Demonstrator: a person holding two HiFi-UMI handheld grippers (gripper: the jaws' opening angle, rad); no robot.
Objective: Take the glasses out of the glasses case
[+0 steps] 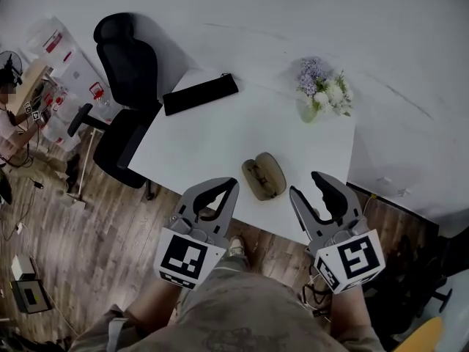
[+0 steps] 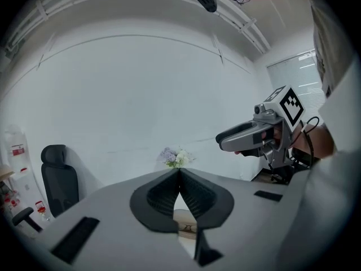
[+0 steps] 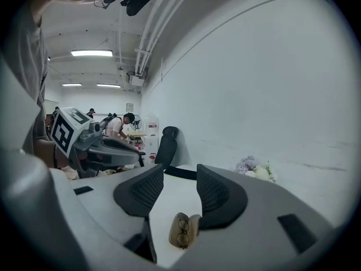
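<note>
Presently, nearest us, the left gripper [image 1: 229,189] is clenched on nothing, its tips meeting; the right gripper [image 1: 305,183] stands released, jaws apart. Between them, at the near edge of the white table [image 1: 212,138], we note the glasses case [image 1: 267,173]: an oval, tan, smooth-shelled clamshell, lying open. Dark-rimmed, round-lensed glasses [image 1: 256,177] rest in one half. Farther off lie a flat black oblong [image 1: 200,94] and pale flowers [image 1: 322,88].

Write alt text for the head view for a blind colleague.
An open glasses case holding the glasses lies near the front edge of the white table, between the shut left gripper and the open right gripper, neither touching it. Flowers and a flat black object sit farther back.
</note>
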